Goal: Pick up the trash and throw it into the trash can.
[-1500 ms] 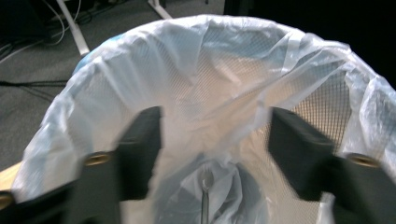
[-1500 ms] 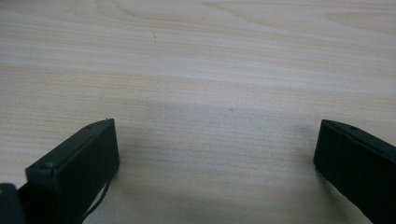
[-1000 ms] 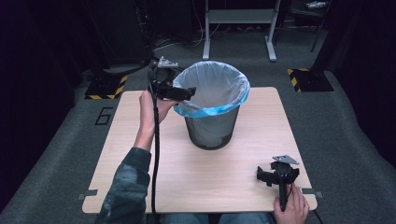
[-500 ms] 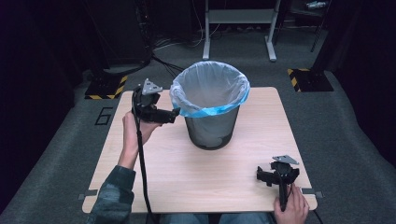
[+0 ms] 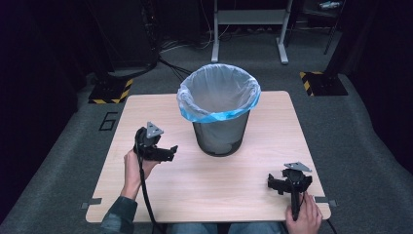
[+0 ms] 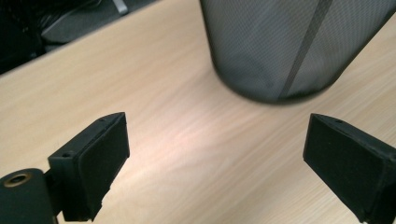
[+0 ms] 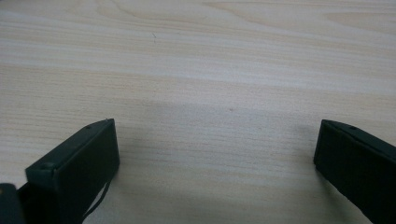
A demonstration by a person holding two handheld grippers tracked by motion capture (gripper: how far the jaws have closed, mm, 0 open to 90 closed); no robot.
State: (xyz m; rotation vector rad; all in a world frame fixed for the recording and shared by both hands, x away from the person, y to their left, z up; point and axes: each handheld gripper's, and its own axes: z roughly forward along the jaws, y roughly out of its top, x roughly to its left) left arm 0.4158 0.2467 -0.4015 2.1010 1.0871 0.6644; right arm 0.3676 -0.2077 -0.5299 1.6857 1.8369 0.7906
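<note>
Your left gripper (image 5: 168,152) sits left of centre frame, jaws spread wide, empty — aimed at the mesh bin (image 5: 220,136) mid-worktop (image 5: 146,195), white liner (image 5: 214,92) over its rim. Your right gripper (image 5: 281,184) is lower right on the wood — jaws wide apart, gripping nothing.

**One overhead camera, two riding low on the claws**

The high view looks forward and down from the person's side, taking in the whole worktop (image 5: 160,195) and the floor beyond. The left gripper view sits close above the wood, facing the foot of the mesh bin (image 6: 289,51), which the high view also shows at the worktop's centre. The right gripper view looks along bare wood, very near it.
</note>
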